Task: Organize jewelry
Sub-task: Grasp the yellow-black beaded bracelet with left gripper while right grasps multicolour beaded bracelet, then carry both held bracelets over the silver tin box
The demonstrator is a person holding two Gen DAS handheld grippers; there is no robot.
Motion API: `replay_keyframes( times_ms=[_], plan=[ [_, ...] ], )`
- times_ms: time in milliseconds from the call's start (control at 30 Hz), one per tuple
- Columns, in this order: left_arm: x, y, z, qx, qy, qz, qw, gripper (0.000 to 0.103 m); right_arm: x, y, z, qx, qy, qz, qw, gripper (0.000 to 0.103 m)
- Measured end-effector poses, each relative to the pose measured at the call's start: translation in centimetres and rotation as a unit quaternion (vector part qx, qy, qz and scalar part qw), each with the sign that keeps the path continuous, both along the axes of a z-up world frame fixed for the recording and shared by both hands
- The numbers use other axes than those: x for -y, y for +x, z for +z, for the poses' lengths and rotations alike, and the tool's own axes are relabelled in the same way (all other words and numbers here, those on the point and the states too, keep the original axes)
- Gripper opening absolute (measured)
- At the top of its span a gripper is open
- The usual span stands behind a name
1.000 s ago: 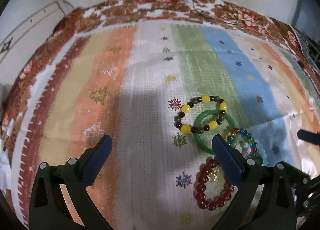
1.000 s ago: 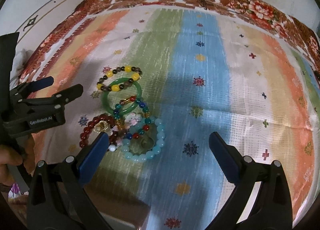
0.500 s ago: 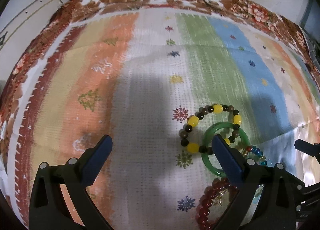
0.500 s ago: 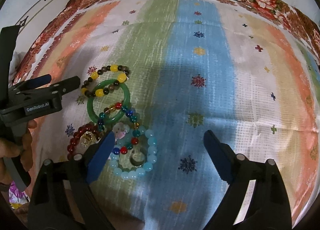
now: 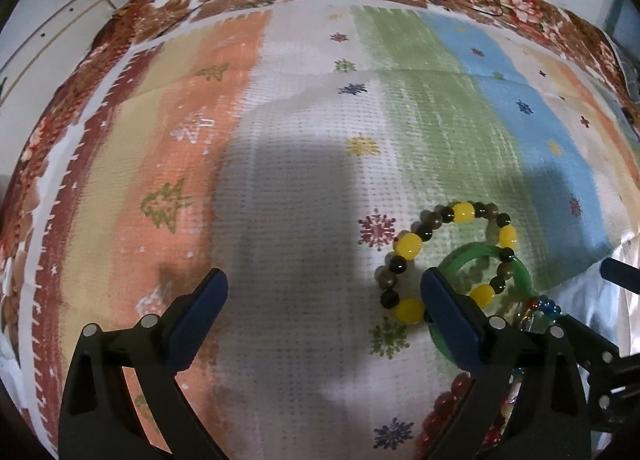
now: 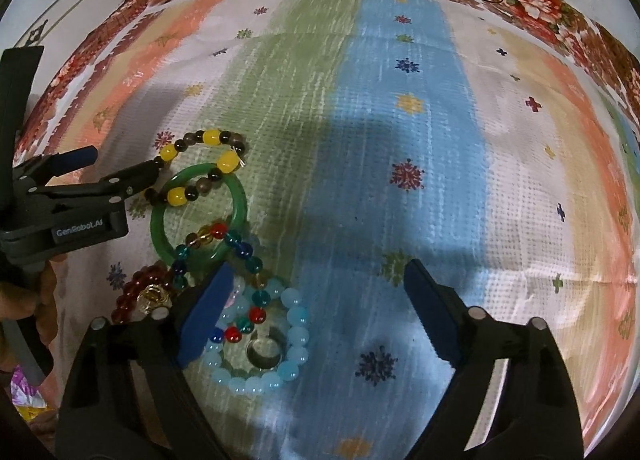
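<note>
Striped cloth is covering the tabletop point(image 6: 400, 108), jewelry piling up at its left.
Left gripper point(image 5: 324, 314) is hovering spread wide, empty, by the yellow-bead bracelet point(image 6: 200, 166); green bangle point(image 6: 160, 228) looks stiff, slick, so take its rim; right gripper point(image 6: 316, 312) is poised released over the floppy pale-blue bracelet point(image 6: 296, 316).

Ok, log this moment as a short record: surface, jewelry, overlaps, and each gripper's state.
surface: striped cloth
jewelry: yellow-and-dark bead bracelet, green bangle, multicolor bead bracelet, light blue bead bracelet, red bead bracelet, ring
overlaps: yellow-and-dark bracelet lies across the bangle's rim; ring sits inside the light blue bracelet
left gripper: open, empty
right gripper: open, empty
</note>
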State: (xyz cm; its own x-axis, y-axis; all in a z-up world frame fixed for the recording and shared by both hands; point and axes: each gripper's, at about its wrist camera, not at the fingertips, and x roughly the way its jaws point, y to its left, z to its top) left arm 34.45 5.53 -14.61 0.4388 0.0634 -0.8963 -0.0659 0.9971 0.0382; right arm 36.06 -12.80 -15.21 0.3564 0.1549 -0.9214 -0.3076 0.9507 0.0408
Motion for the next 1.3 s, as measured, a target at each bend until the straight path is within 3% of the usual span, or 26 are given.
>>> replay_keyframes(
  times_ms=[167,300,400,500,600,667,867,1300],
  plan=[
    [0.6,0.5,-0.9,-0.007,0.011,-0.014,0.9998,0.094,-0.1,0.4,-0.8,-0.004,-0.008,-0.002,1.0,0.077],
    [0.6,0.5,-1.3,-0.006,0.01,-0.028,0.9995,0.092,0.0,0.6,-0.9,0.001,-0.026,-0.005,1.0,0.058],
    [0.9,0.5,-1.3,-0.007,0.007,-0.039,0.9992,0.085,0.0,0.5,-1.0,-0.004,-0.018,0.002,1.0,0.046],
    [1.3,0.3,-1.2,-0.008,0.004,-0.051,0.9986,0.071,-0.5,0.3,-1.0,-0.003,-0.016,0.014,1.0,0.03],
    [1.6,0.1,-1.2,-0.007,0.002,-0.064,0.998,0.046,-0.5,0.2,-1.1,-0.008,-0.009,0.017,1.0,0.012],
    [1.7,0.1,-1.1,-0.008,0.002,-0.065,0.9979,0.012,-0.2,0.2,-1.1,-0.012,0.0,0.014,1.0,0.011],
    [0.9,0.1,-0.4,-0.011,-0.03,-0.062,0.9976,0.011,0.2,0.0,0.0,-0.009,0.014,0.008,1.0,0.011],
    [1.4,-2.4,6.0,0.04,-0.059,-0.063,0.9955,0.011,0.3,-2.2,3.9,0.022,0.032,0.009,0.999,0.011]
  ],
)
